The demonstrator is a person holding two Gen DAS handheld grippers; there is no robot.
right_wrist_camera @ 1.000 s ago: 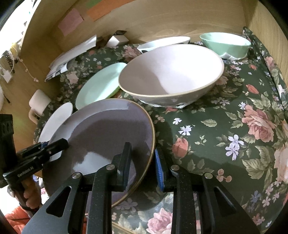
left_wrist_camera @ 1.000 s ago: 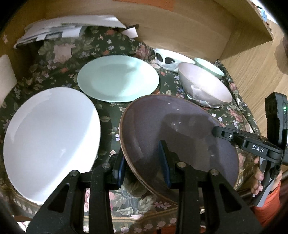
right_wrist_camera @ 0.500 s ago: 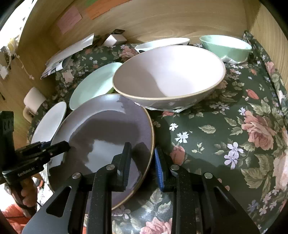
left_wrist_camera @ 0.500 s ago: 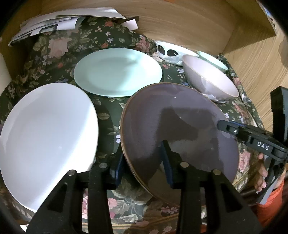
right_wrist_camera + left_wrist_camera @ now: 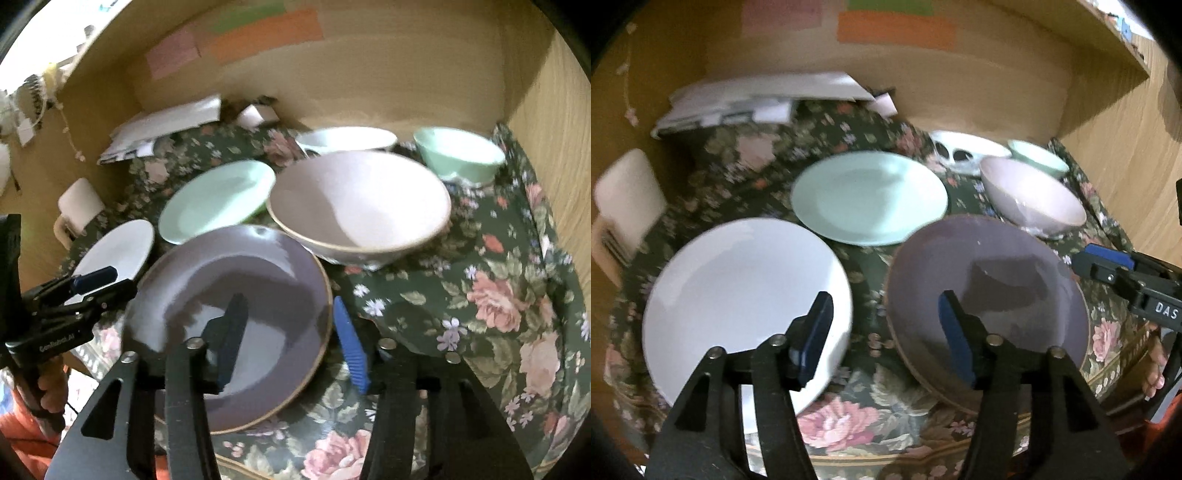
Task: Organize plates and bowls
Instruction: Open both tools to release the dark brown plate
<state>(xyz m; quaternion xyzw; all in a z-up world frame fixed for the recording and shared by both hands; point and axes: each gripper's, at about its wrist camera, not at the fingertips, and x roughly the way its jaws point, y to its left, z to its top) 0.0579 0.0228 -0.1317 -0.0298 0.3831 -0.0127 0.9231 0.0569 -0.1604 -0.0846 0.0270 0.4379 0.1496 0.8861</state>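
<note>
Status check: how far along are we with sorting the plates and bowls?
Early. Nothing is stacked: the purple plate, white plate and mint plate lie separately on the floral cloth, and the pink bowl, mint bowl and white bowl stand apart. Nothing is held: left hand-held gripper and right hand-held gripper are open at the purple plate. All grouping remains.

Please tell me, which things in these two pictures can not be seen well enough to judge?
- Papers, left wrist view: motion blur, print unreadable.
- White dish with dark spots, left wrist view: partly behind the pink bowl, shape unclear.
- Purple plate, right wrist view: near rim hidden by the right tongs.
- White plate, left wrist view: near edge covered by the left tongs.
</note>
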